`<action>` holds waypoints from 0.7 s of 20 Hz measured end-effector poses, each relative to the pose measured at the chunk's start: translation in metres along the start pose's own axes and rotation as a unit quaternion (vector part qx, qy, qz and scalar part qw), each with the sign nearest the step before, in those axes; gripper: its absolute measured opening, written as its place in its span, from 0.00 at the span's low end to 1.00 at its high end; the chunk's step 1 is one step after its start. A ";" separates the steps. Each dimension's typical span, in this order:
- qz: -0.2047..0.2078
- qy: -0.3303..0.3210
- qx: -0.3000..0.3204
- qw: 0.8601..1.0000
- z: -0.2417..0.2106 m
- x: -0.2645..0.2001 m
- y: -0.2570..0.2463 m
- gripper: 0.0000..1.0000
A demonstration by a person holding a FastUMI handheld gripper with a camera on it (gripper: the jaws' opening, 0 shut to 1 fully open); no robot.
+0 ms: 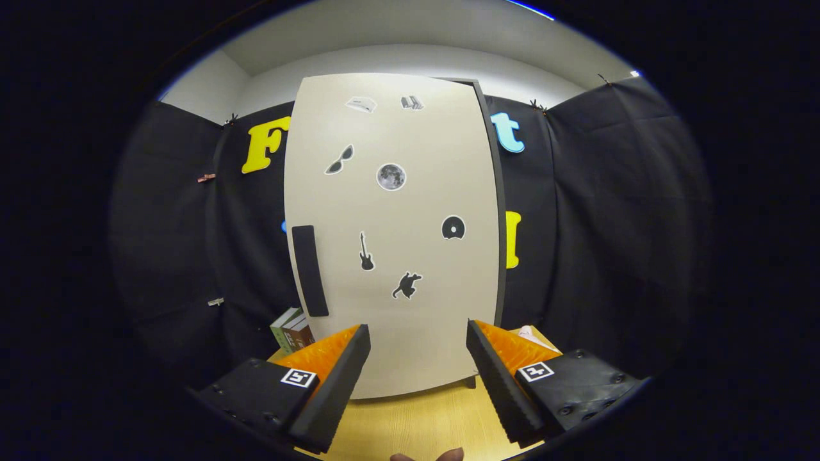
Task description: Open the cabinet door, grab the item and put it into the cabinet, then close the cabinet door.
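Note:
A tall cream cabinet door (410, 256) with several small stickers stands shut straight ahead on the wooden table (416, 419). A black vertical handle (310, 270) sits near the door's left edge. My gripper (418, 336) is open, its fingers spread wide just in front of the door's lower part, with nothing between them. A stack of books (291, 330) stands left of the cabinet, beyond the left finger. A small pale object (530, 333) peeks out right of the cabinet, behind the right finger.
Black cloth walls close the booth on the left, right and behind the cabinet. The cabinet's dark side edge (496, 211) shows on the right. A person's fingertips (428, 456) show at the table's near edge.

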State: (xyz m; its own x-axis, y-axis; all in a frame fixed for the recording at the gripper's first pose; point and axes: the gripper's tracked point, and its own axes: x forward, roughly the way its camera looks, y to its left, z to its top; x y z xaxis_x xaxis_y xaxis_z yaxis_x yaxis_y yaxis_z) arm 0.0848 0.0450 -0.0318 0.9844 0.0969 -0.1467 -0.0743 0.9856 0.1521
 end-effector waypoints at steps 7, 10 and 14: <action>-0.001 0.001 -0.002 1.000 -0.002 -0.003 -0.002 0.98; -0.001 0.003 -0.001 1.000 -0.003 -0.003 -0.002 0.98; 0.000 0.005 0.001 1.000 -0.004 -0.005 -0.001 0.98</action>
State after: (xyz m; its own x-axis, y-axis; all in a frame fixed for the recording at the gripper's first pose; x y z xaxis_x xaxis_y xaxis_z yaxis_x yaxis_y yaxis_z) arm 0.0797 0.0438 -0.0350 0.9827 0.0974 -0.1573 -0.0730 0.9853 0.1545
